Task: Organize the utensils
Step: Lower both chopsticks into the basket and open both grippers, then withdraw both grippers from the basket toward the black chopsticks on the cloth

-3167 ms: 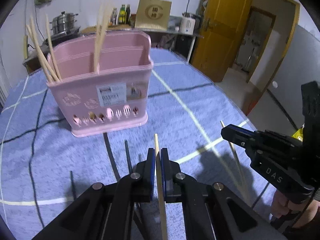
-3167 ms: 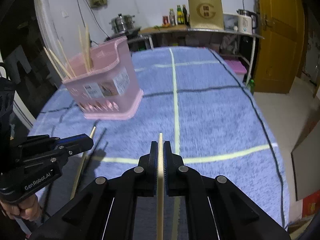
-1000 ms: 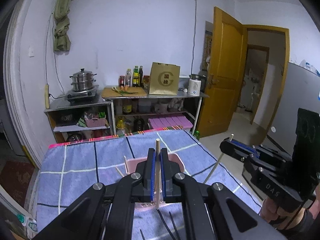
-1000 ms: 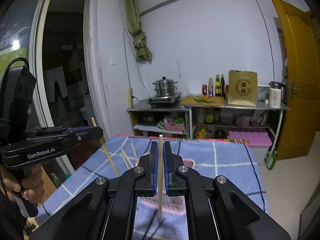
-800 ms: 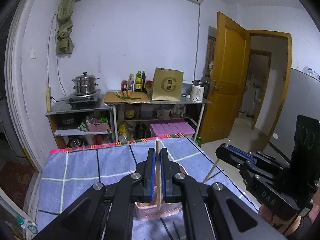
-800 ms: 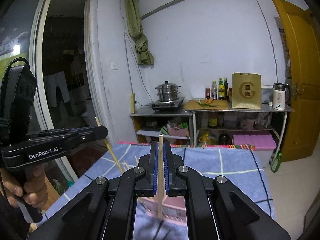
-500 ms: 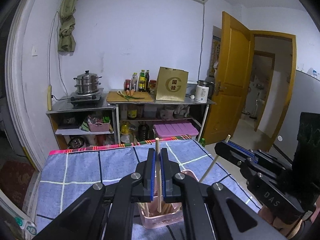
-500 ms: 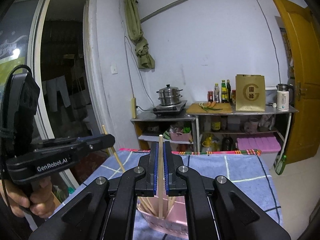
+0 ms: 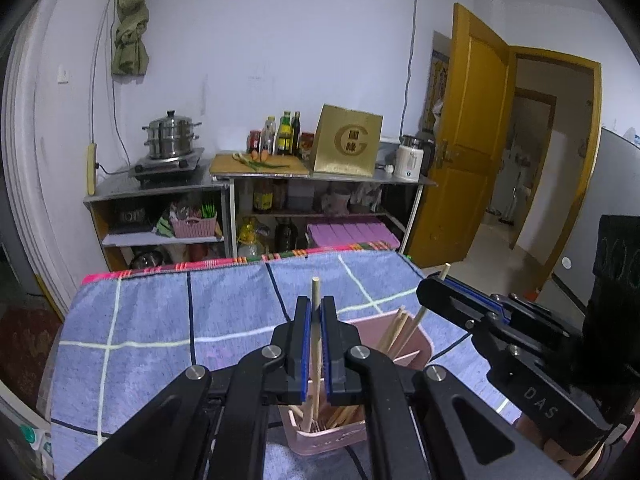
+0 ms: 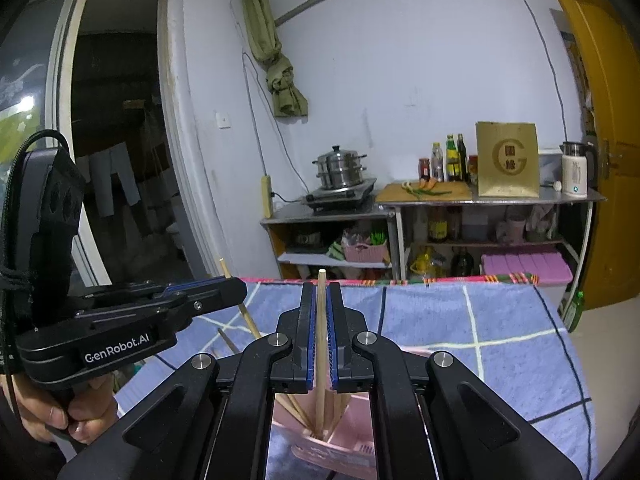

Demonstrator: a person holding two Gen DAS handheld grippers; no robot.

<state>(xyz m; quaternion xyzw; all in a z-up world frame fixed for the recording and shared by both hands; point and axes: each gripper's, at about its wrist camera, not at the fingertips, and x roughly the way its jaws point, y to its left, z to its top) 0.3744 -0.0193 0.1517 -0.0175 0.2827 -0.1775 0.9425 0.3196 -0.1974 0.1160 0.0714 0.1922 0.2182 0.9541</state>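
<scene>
Left wrist view: a wooden chopstick (image 9: 316,344) is being held upright by the left gripper (image 9: 315,316), whose blue-padded jaws are being pressed narrow on it. Its lower end is being shown inside the pink basket (image 9: 416,344), among the other sticks (image 9: 394,330) leaning there; its top is sticking up above the fingertips. The basket is being carried by a table under a blue checked cloth (image 9: 160,320). To the right, the right gripper (image 9: 434,286) is being seen from the side, with a second chopstick (image 9: 418,316) clamped in it and slanted down into the basket's right part. Only this view is showing the open yellow door (image 9: 472,128) and the room beyond it.

Right wrist view: the right gripper (image 10: 320,312) is being seen from behind, its jaws narrow on its chopstick (image 10: 320,352), which is being held nearly upright with the lower end down among the sticks in the basket (image 10: 356,436). Which compartment is taking either chopstick cannot be told. On the left, the left gripper (image 10: 230,288) is being seen side-on, with its chopstick (image 10: 240,304) slanting down to the right; the hand (image 10: 60,412) wrapped around its grip is being shown here alone, as is a dark doorway (image 10: 120,140) on the left. Far behind the table, a steel pot (image 10: 340,166) and a gold bag (image 10: 507,164) on shelves are being shown in both views.
</scene>
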